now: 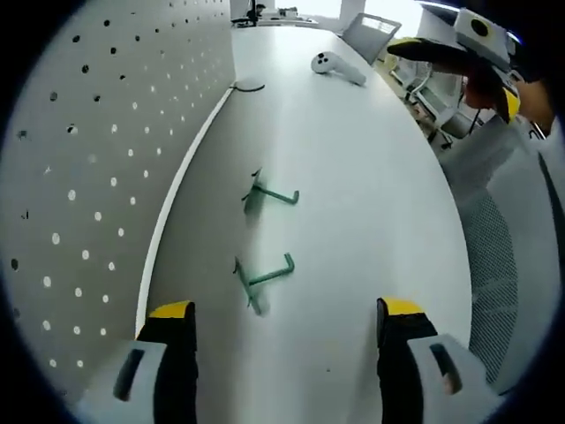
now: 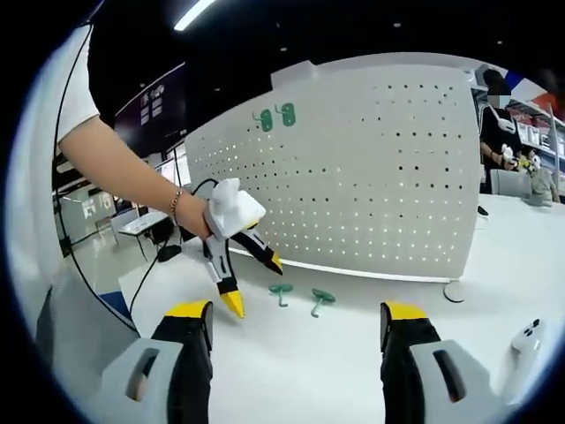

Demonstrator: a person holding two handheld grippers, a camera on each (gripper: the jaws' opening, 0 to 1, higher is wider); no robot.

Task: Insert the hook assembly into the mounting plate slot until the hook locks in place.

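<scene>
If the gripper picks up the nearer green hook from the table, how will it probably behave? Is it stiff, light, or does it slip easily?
The nearer green hook looks like thin bent wire, so it is probably stiff and light. It lies flat on the smooth white table, so it may slide when pushed. Being thin and low, it could slip or twist between the open jaws of the left gripper.

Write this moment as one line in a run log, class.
left gripper: open, empty | right gripper: open, empty | two green hooks: lying on table, untouched | pegboard: upright, no insertion yet

Left gripper view high along pegboard (image 1: 79,177); right faces it; hooks (image 2: 300,299) shared.
</scene>
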